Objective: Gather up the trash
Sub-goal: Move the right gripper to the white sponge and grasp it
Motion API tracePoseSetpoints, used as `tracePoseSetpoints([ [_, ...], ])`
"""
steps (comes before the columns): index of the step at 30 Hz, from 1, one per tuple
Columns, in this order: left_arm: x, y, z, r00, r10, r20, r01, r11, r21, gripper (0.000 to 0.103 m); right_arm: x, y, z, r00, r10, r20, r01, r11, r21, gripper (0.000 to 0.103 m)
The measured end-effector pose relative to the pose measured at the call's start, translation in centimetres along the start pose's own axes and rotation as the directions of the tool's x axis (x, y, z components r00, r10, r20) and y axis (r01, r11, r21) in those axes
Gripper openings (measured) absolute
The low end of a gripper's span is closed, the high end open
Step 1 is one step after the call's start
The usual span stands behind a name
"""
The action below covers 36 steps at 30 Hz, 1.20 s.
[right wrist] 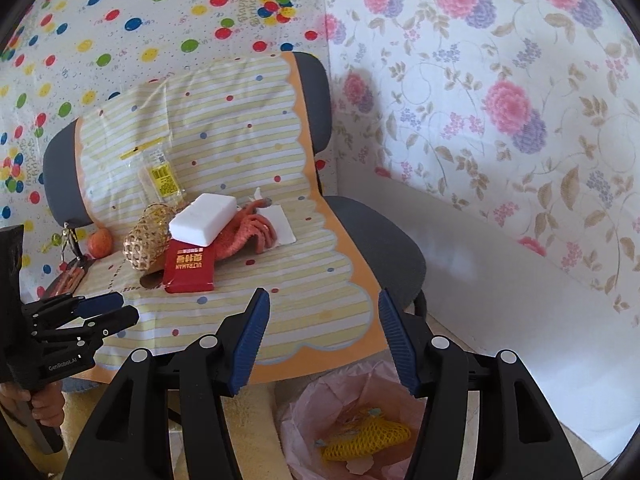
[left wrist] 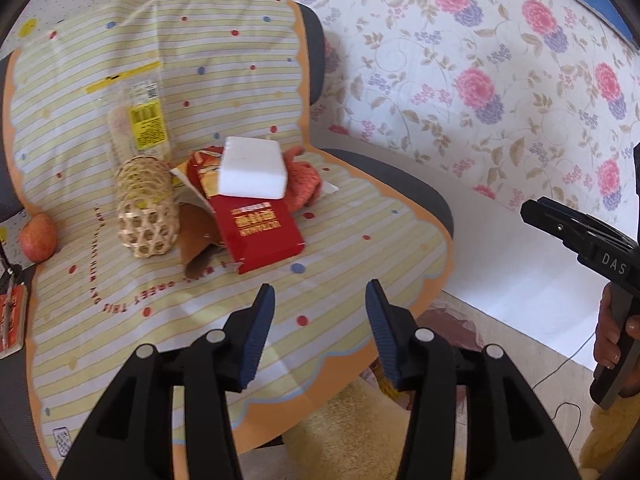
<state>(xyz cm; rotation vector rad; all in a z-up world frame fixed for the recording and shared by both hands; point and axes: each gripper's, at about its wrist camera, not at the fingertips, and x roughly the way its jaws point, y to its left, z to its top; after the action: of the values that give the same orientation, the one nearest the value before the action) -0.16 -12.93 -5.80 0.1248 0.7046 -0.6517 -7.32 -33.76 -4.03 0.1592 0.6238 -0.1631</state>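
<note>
A pile lies on the striped cloth [left wrist: 248, 80] over a grey chair: a red box [left wrist: 260, 236] [right wrist: 188, 270], a white foam block [left wrist: 254, 168] [right wrist: 202, 222], a woven bamboo cage [left wrist: 146, 212] [right wrist: 146, 240], a clear wrapper with a yellow label [left wrist: 140, 116] [right wrist: 160, 176], an orange knitted piece [left wrist: 304, 182] [right wrist: 252, 234] and torn brown paper [left wrist: 200, 240]. My left gripper [left wrist: 320, 312] is open and empty, in front of the pile; it also shows in the right wrist view [right wrist: 108, 312]. My right gripper [right wrist: 320, 320] is open and empty above a pink-lined bin [right wrist: 352, 420] holding yellow mesh [right wrist: 364, 438].
An apple [left wrist: 38, 238] [right wrist: 100, 242] sits at the seat's left edge beside keys [right wrist: 70, 240]. Floral wallpaper [left wrist: 480, 80] covers the wall on the right. A yellow rug [left wrist: 344, 440] lies below the chair. The right gripper's body [left wrist: 580, 236] shows at the right.
</note>
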Motion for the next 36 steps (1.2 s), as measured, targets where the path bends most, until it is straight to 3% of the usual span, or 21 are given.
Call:
tracePoseSetpoints([
  [5, -1.3, 4.5, 0.1, 0.992, 0.127, 0.025, -0.124, 0.989, -0.078, 0.057, 2.5, 3.5, 1.7, 0.997, 0.082, -0.014, -0.082, 0.996, -0.039, 0.063],
  [10, -2.3, 9.4, 0.4, 0.96, 0.278, 0.036, -0.268, 0.948, -0.169, 0.069, 5.6, 7.6, 3.3, 0.99, 0.139, -0.018, -0.141, 0.986, -0.09, 0.074],
  [14, -2.4, 12.2, 0.3, 0.936, 0.353, 0.02, -0.34, 0.914, -0.223, 0.07, 8.9, 10.0, 4.0, 0.987, 0.159, -0.037, -0.162, 0.981, -0.109, 0.077],
  [22, -0.8, 15.1, -0.6, 0.931, 0.363, -0.037, -0.359, 0.894, -0.267, 0.071, 16.2, 13.9, 4.7, 0.986, 0.153, -0.073, -0.159, 0.983, -0.093, 0.077],
  [31, 0.6, 16.0, -1.0, 0.934, 0.352, -0.067, -0.356, 0.894, -0.272, 0.071, 20.2, 15.6, 6.0, 0.99, 0.102, -0.094, -0.107, 0.993, -0.053, 0.082],
  [33, 0.8, 15.8, -1.0, 0.935, 0.346, -0.072, -0.352, 0.896, -0.27, 0.071, 20.8, 15.7, 6.0, 0.989, 0.101, -0.107, -0.106, 0.994, -0.036, 0.08],
  [34, 0.9, 15.6, -1.1, 0.937, 0.342, -0.073, -0.349, 0.899, -0.266, 0.071, 20.9, 15.7, 6.0, 0.989, 0.096, -0.111, -0.1, 0.994, -0.036, 0.069],
  [36, 1.0, 15.0, -1.1, 0.939, 0.335, -0.074, -0.343, 0.904, -0.255, 0.071, 20.5, 15.6, 5.9, 0.99, 0.096, -0.099, -0.1, 0.994, -0.041, 0.064],
])
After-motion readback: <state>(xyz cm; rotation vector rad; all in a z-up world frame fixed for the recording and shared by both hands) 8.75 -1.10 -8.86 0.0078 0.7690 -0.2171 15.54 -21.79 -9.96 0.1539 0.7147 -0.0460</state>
